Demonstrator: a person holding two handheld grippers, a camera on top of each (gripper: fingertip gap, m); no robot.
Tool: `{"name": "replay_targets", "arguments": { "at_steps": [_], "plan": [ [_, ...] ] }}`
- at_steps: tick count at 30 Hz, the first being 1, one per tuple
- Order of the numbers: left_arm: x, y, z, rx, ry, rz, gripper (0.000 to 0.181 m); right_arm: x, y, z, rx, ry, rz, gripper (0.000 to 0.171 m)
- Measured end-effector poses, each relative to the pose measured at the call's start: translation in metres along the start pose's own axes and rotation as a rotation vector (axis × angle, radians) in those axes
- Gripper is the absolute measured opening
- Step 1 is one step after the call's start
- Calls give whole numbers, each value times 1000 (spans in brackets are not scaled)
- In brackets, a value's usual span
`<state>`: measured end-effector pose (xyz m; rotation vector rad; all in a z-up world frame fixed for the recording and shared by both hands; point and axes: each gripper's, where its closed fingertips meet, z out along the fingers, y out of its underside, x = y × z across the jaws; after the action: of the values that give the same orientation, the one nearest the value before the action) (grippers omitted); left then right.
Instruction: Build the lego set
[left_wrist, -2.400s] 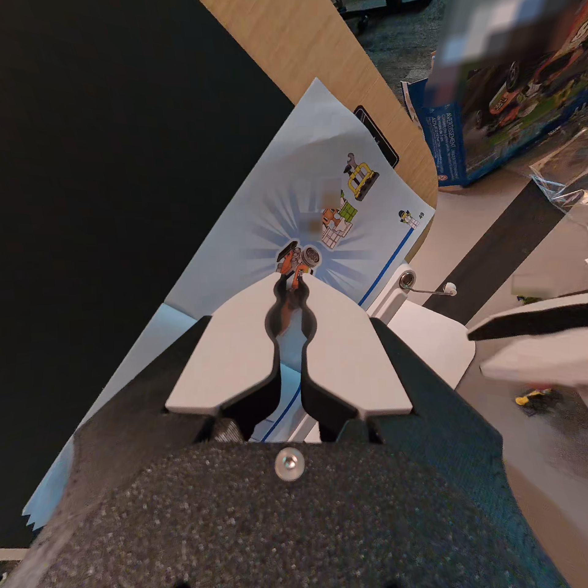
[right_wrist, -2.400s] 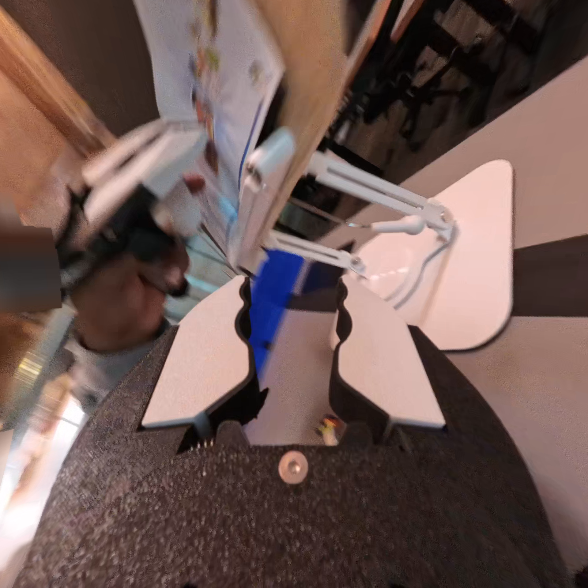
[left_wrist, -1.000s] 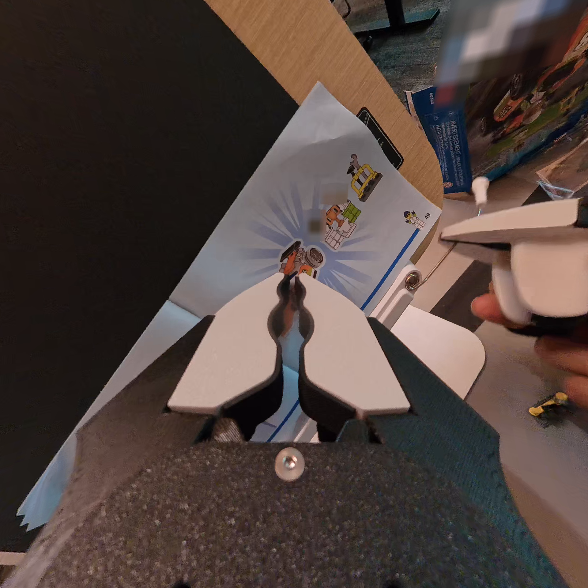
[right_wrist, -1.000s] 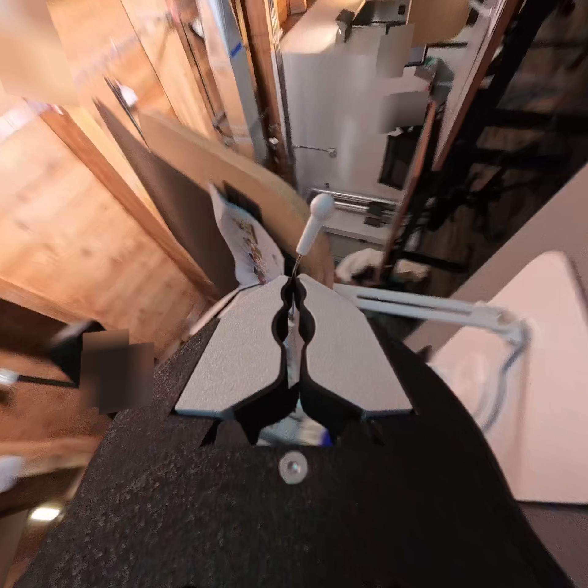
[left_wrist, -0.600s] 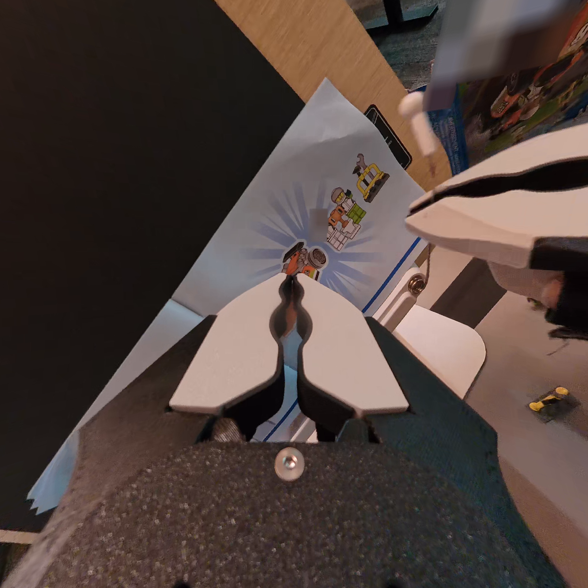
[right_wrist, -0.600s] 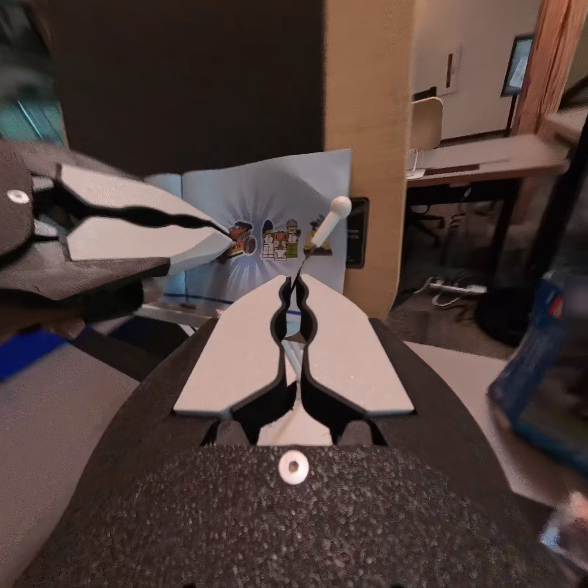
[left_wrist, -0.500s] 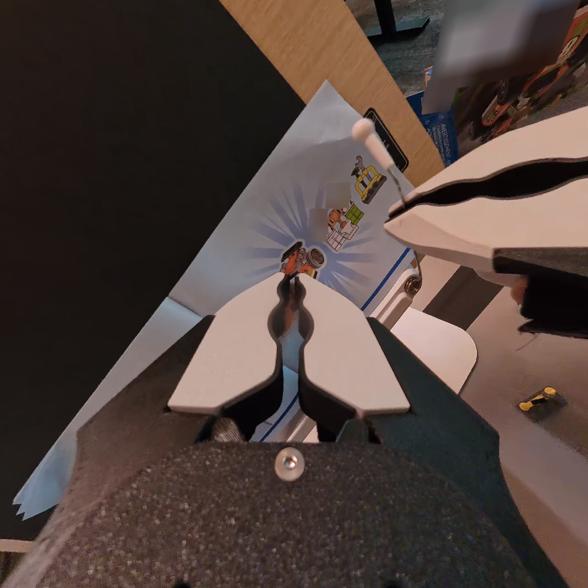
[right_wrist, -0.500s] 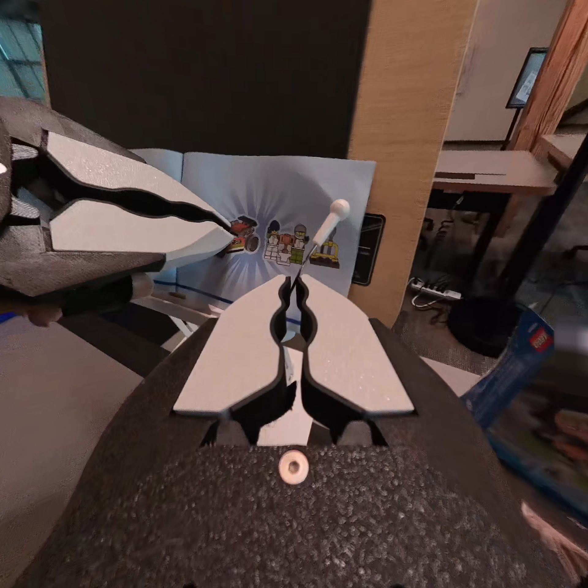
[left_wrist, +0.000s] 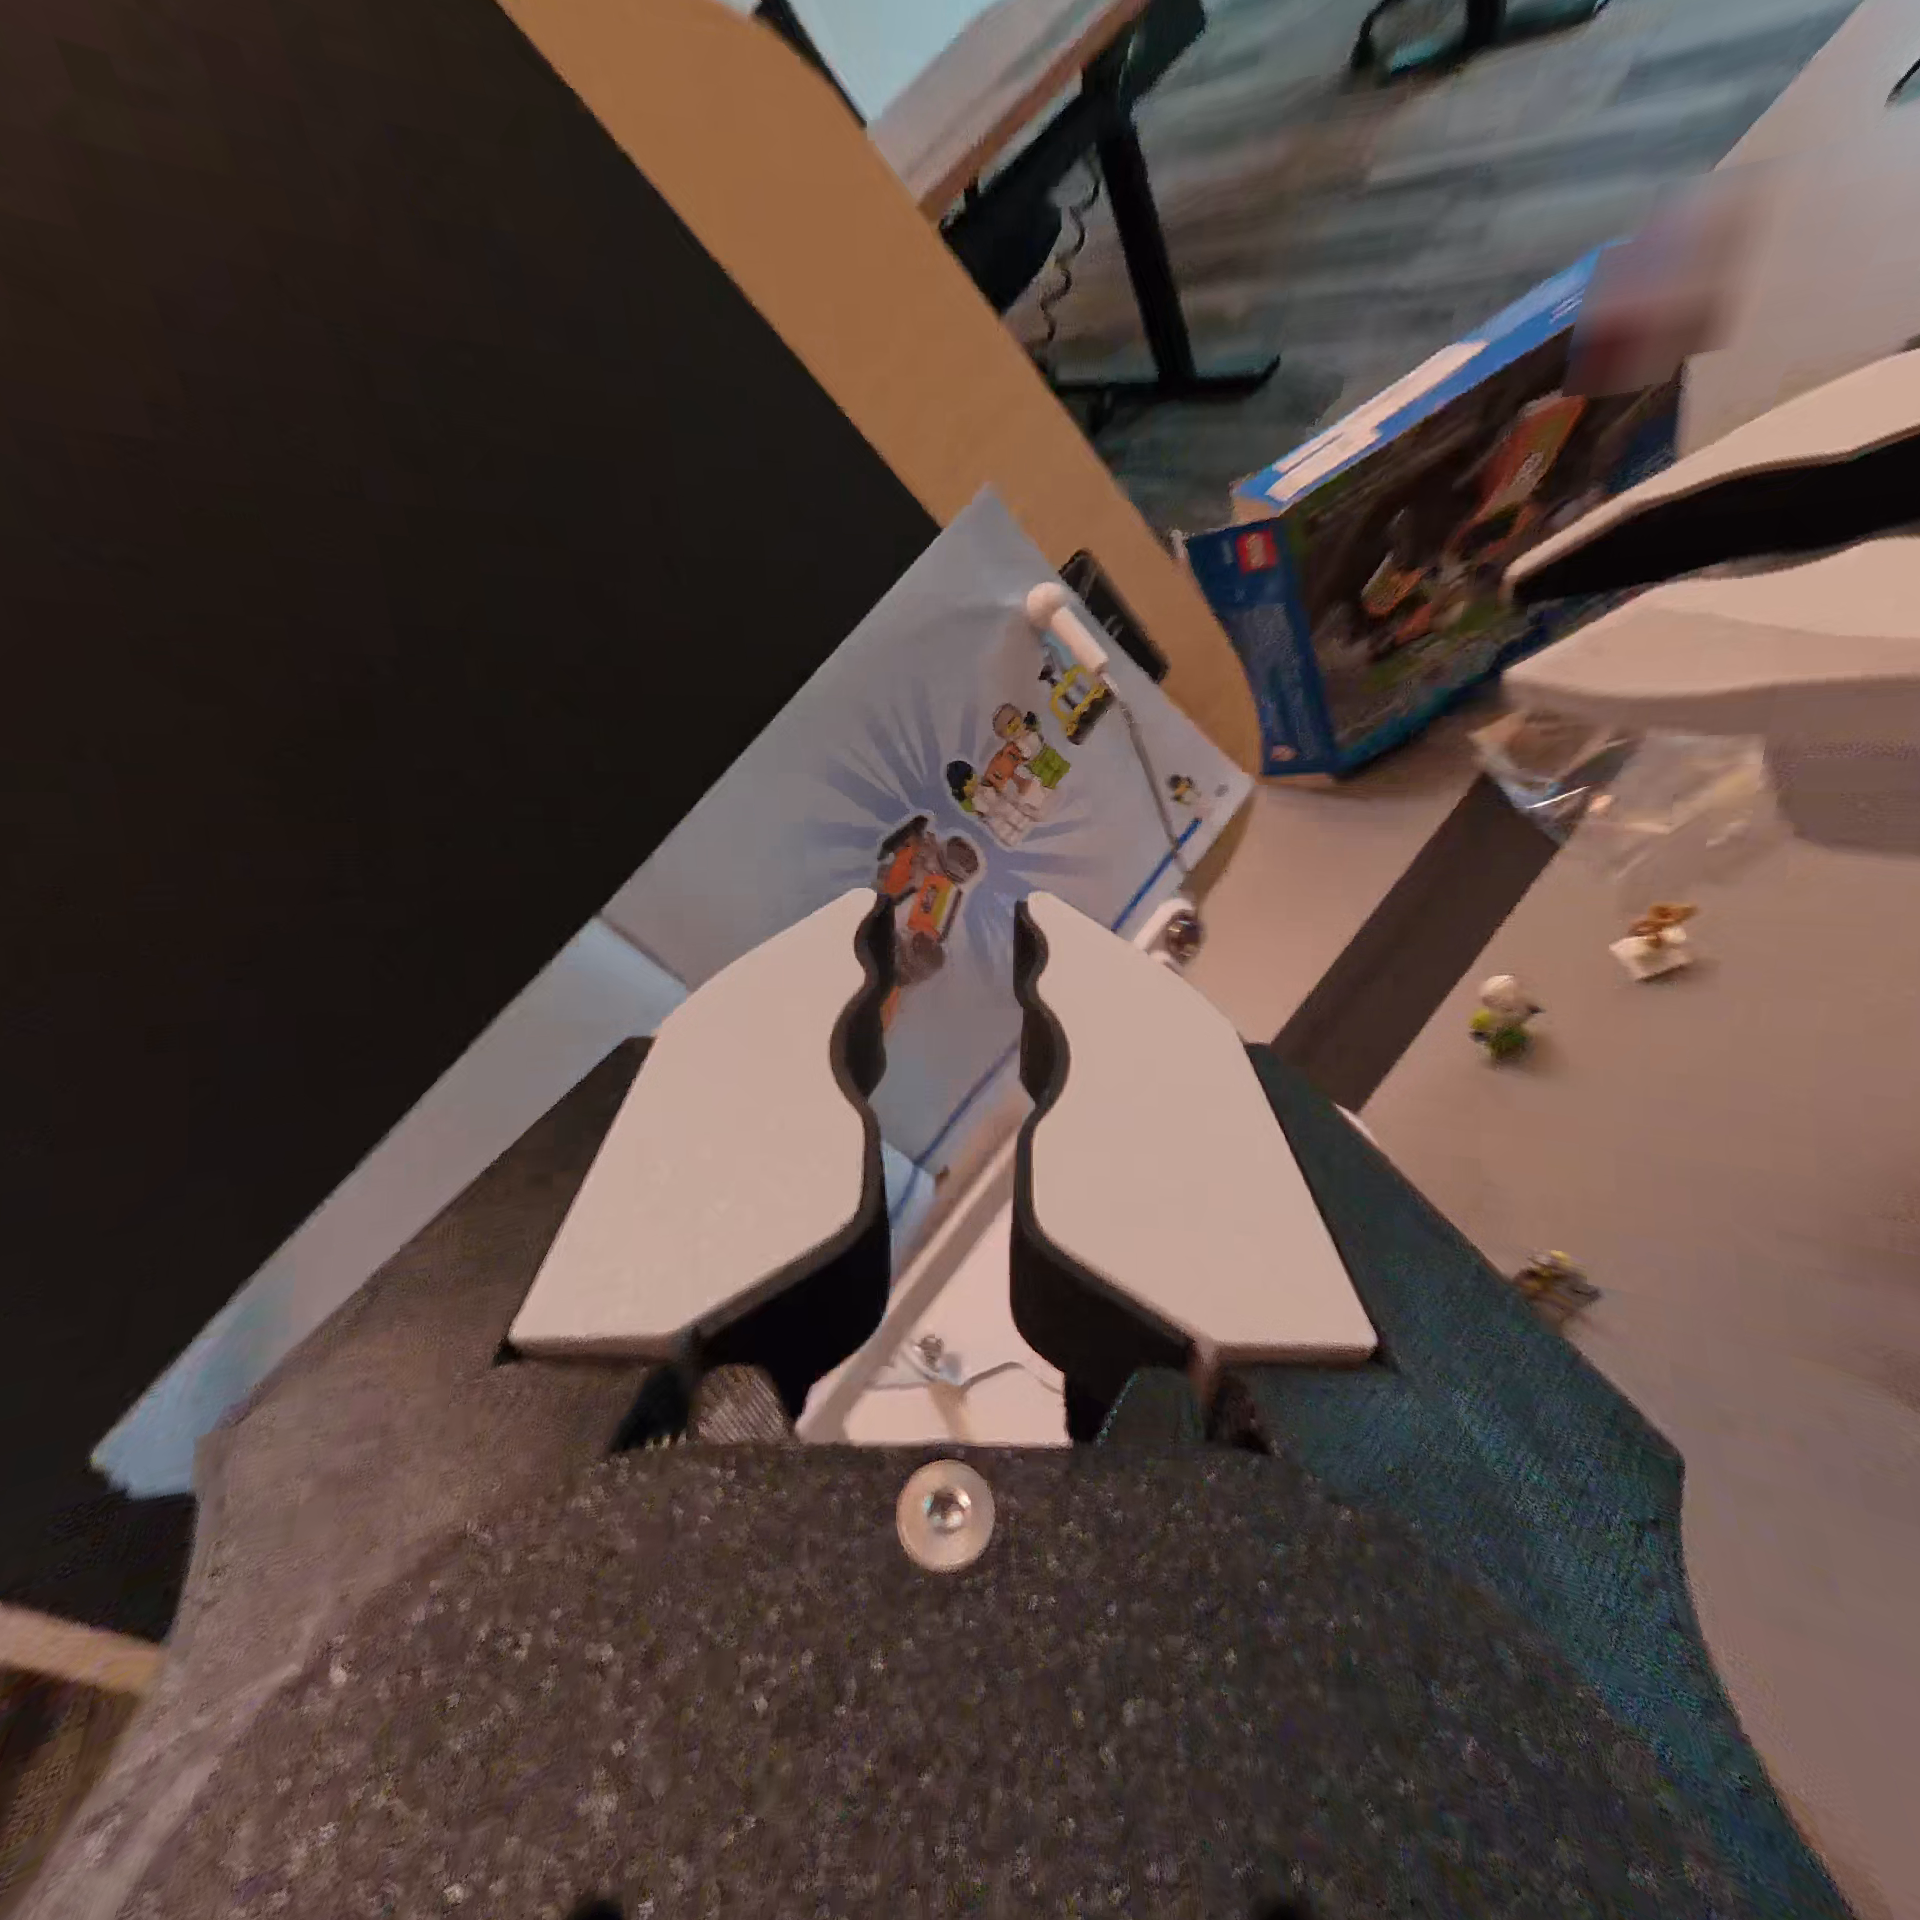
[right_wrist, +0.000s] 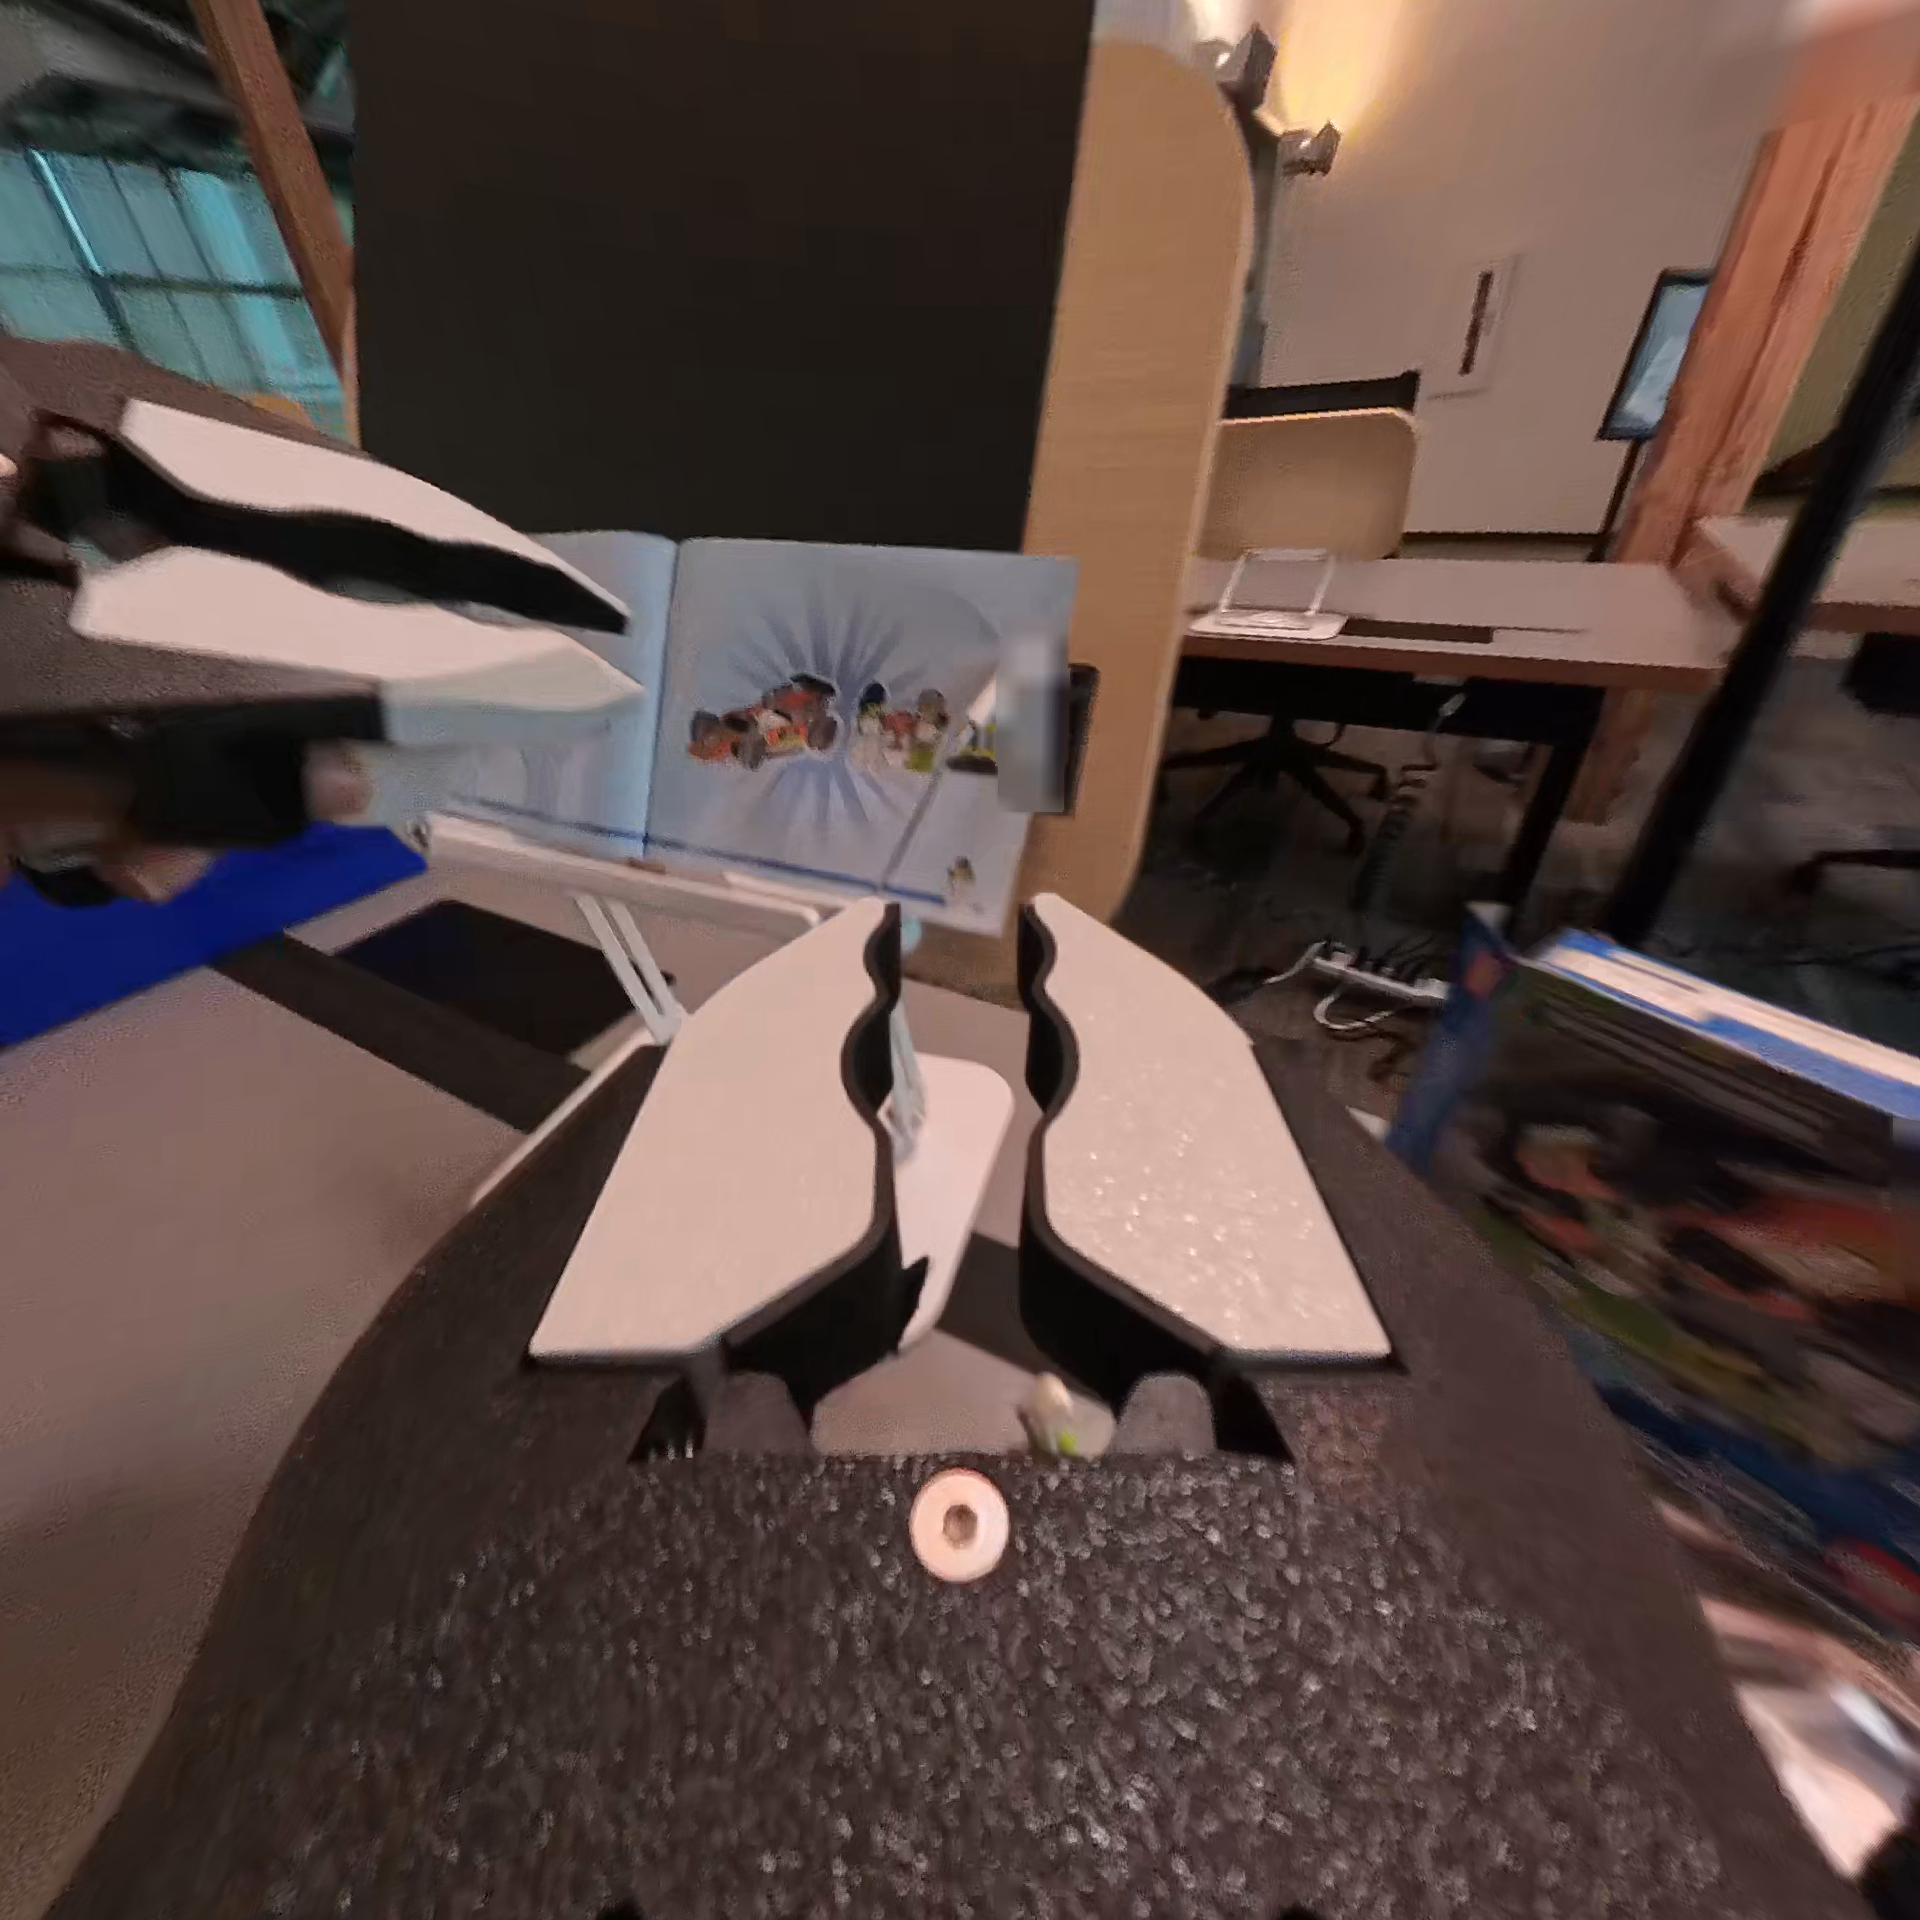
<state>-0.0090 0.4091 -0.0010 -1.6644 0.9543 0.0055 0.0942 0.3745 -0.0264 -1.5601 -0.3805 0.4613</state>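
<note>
Left wrist view: the left gripper (left_wrist: 945, 920) sits at frame centre with its jaws apart and nothing between them, aimed at the open instruction booklet (left_wrist: 935, 769), which stands propped on a white book stand (left_wrist: 1153, 940) against a dark panel (left_wrist: 364, 520), apparently so the pages can be read while both hands work; a thin page-holder arm with a white tip (left_wrist: 1065, 639) lies across the right-hand page, seemingly to pin it open; at upper right stands the lego box (left_wrist: 1455, 582), with a clear plastic bag (left_wrist: 1642, 779) just below it and small lego pieces (left_wrist: 1501, 1018) scattered on the grey table (left_wrist: 1662, 1195) at right; the right gripper (left_wrist: 1704, 520) enters from the right edge.

Right wrist view: the right gripper (right_wrist: 956, 914) at centre also has its jaws apart and empty, pointing at the booklet (right_wrist: 831, 727) in mid-frame; the white-tipped arm (right_wrist: 1023, 717) shows blurred at the page's right edge; the left gripper (right_wrist: 623, 649) reaches in from the left edge, jaws slightly parted; the lego box (right_wrist: 1662, 1195) lies at the right edge, and one small piece (right_wrist: 1055, 1413) shows on the table (right_wrist: 208, 1195) below the fingers; judging by the loose parts, building has barely begun.
</note>
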Motion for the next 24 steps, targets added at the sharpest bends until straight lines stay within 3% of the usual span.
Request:
{"name": "replay_targets", "arguments": {
  "at_steps": [6, 10, 14, 18, 21, 22, 24],
  "plan": [
    [61, 33, -59, 81, 180, -180, 19, 6, 28, -88, -58, 31, -16, 19],
    [120, 60, -106, 169, 339, -406, 18, -21, 56, -112, -77, 7, -6, 18],
    [156, 88, -152, 234, 310, -513, 16, -25, 87, -132, -93, 129, -82, 20],
    [166, 127, -176, 216, 186, -556, 17, 17, 114, -161, -210, 290, -185, 34],
    [163, 153, -179, 203, 114, -544, 17, 51, 127, -192, -299, 343, -191, 59],
    [161, 161, -178, 189, 96, -505, 17, 60, 133, -201, -338, 329, -178, 73],
    [156, 177, -172, 139, 59, -397, 17, 66, 146, -212, -402, 219, -122, 82]
  ]
}}
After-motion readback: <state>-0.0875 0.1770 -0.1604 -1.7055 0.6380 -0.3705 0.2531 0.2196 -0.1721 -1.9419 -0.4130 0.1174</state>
